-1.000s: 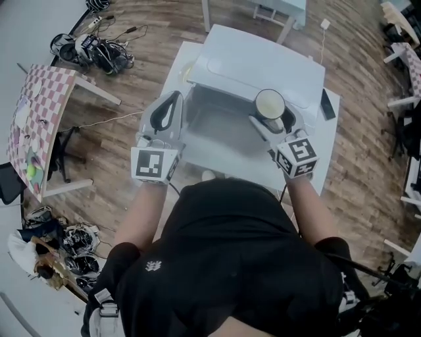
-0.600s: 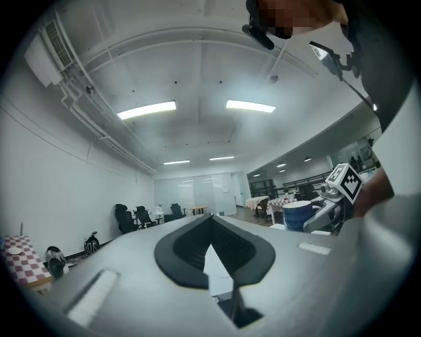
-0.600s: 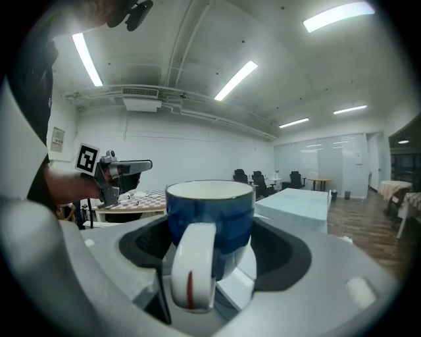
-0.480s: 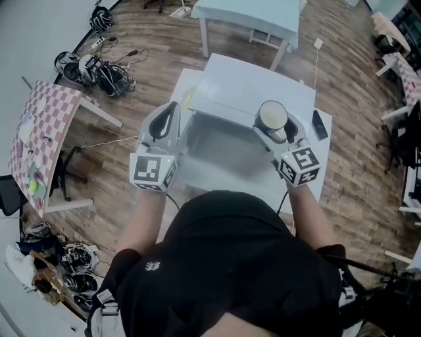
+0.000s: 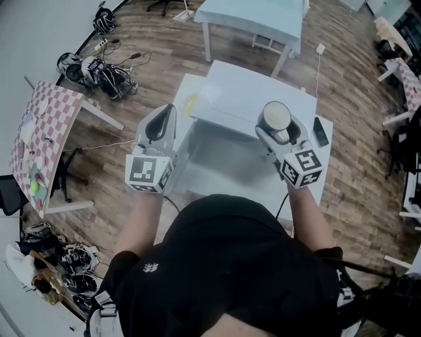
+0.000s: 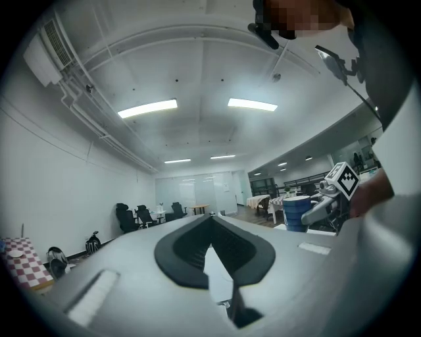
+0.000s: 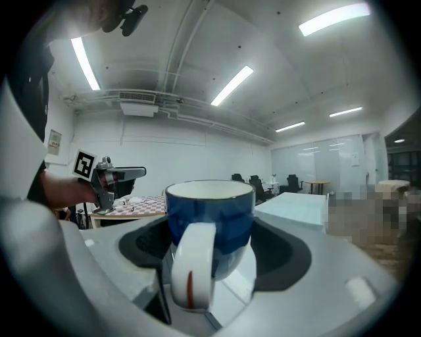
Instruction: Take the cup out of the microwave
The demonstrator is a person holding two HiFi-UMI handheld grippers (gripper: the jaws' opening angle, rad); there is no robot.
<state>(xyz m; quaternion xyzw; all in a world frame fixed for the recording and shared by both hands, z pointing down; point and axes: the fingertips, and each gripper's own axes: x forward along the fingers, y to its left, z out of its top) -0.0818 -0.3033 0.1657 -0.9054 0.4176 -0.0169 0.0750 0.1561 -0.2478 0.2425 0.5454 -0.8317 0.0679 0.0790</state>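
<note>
A blue cup (image 5: pixel 275 116) with a white inside and a white handle hangs over the right front corner of the white microwave (image 5: pixel 240 89). My right gripper (image 5: pixel 277 124) is shut on it. In the right gripper view the cup (image 7: pixel 210 214) stands upright between the jaws' dark pads, handle toward the camera. My left gripper (image 5: pixel 160 125) is shut and empty, held left of the microwave's open front (image 5: pixel 217 155). In the left gripper view its jaws (image 6: pixel 211 220) meet at a point, and the cup (image 6: pixel 296 212) shows far right.
The microwave stands on a small white table (image 5: pixel 323 172), with a dark phone-like slab (image 5: pixel 320 131) at its right and something yellow (image 5: pixel 191 102) at its left. A pale blue table (image 5: pixel 253 16) stands behind. A checkered table (image 5: pixel 39 135) and floor cables (image 5: pixel 99 66) lie left.
The view has pulled back a little. The right gripper still holds the cup at the microwave's right front corner. The left gripper has drifted slightly left.
</note>
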